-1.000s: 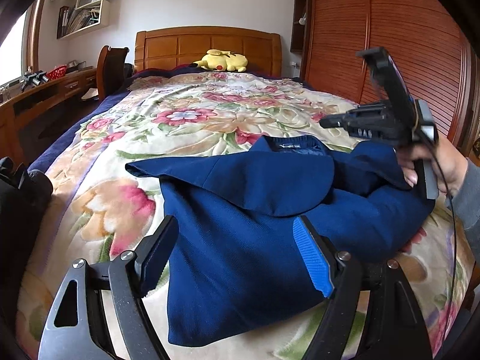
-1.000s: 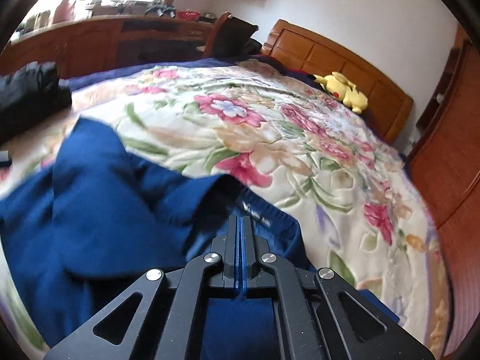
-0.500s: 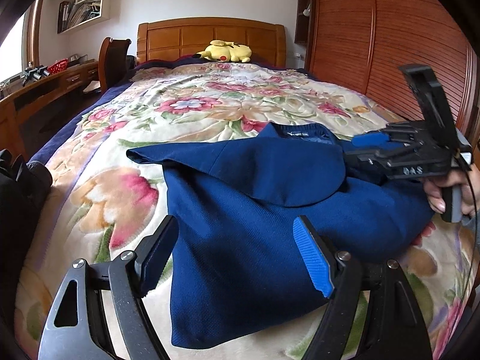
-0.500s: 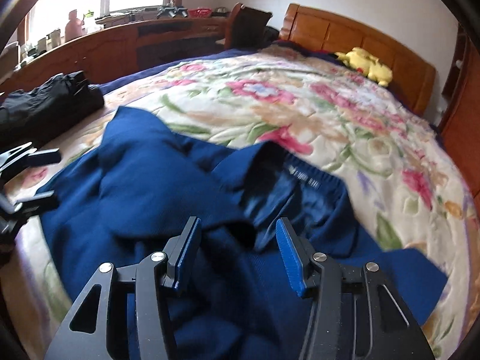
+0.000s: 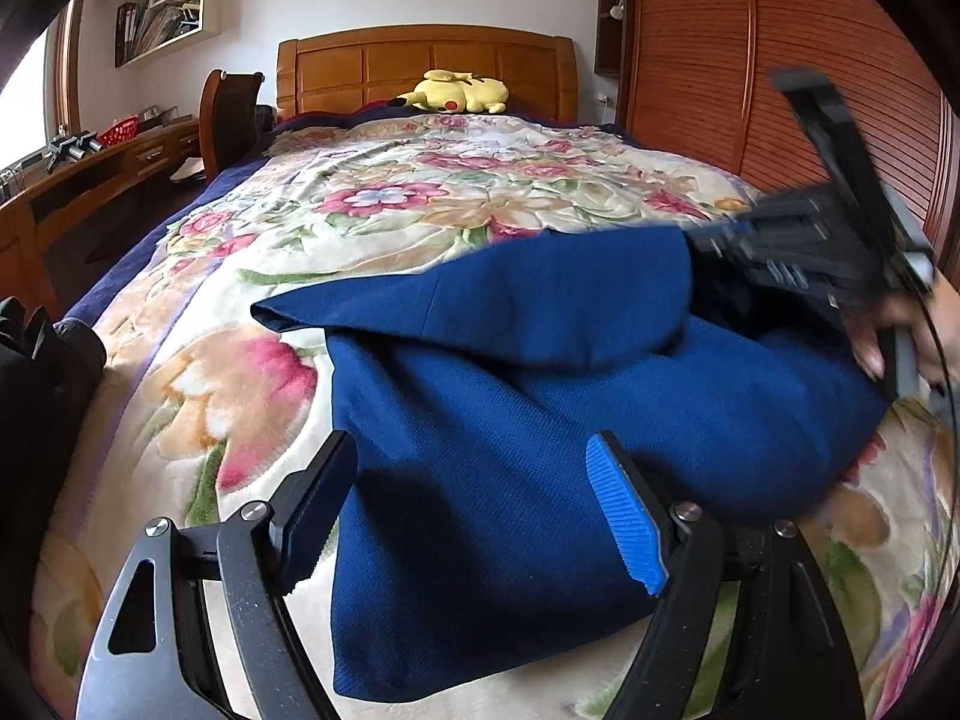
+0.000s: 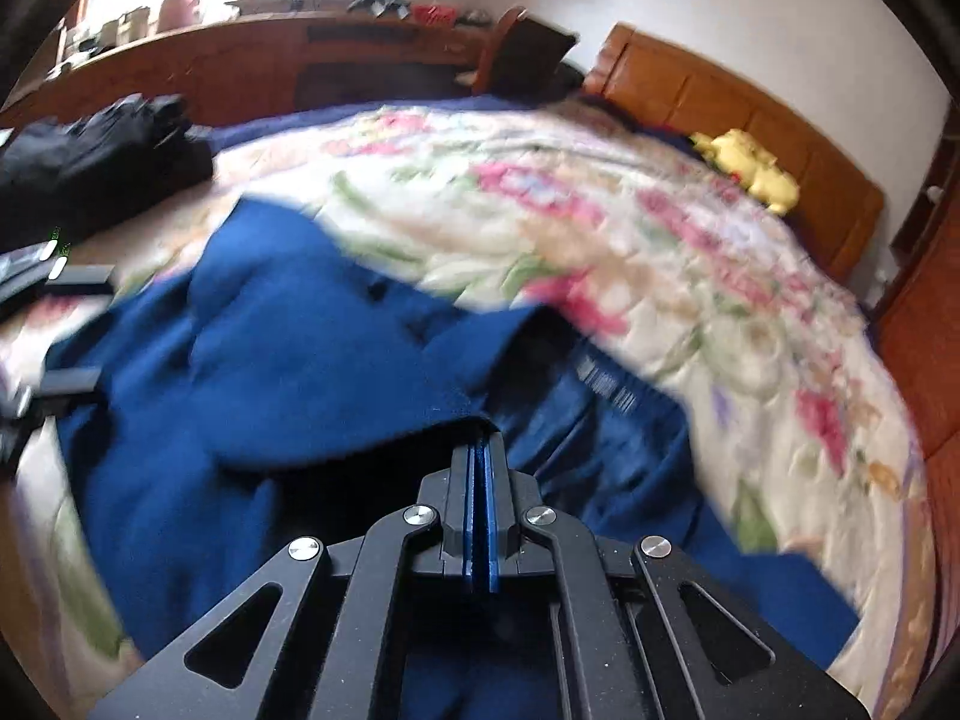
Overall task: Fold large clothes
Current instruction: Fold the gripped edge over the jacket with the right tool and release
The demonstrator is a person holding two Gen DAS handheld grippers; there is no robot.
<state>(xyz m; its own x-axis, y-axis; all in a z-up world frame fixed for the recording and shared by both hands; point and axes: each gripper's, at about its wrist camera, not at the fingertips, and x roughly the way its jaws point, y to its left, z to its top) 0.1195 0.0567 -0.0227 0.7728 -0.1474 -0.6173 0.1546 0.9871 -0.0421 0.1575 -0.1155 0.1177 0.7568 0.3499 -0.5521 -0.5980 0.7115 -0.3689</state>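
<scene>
Right wrist: jaws reclosed on garment (image 6: 288, 360)

A floral blanket (image 5: 372, 204) covers the bed, with a yellow Pikachu plush (image 5: 456, 93) at twelve o'clock against the wooden headboard (image 5: 420, 63). A wooden desk (image 5: 90, 180) and chair (image 5: 225, 114) stand at ten o'clock, black clothing (image 6: 102, 150) at nine, slatted wardrobe doors (image 5: 720, 60) at two.

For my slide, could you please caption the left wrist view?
Open left gripper hovers over blue garment on floral bedspread.
</scene>
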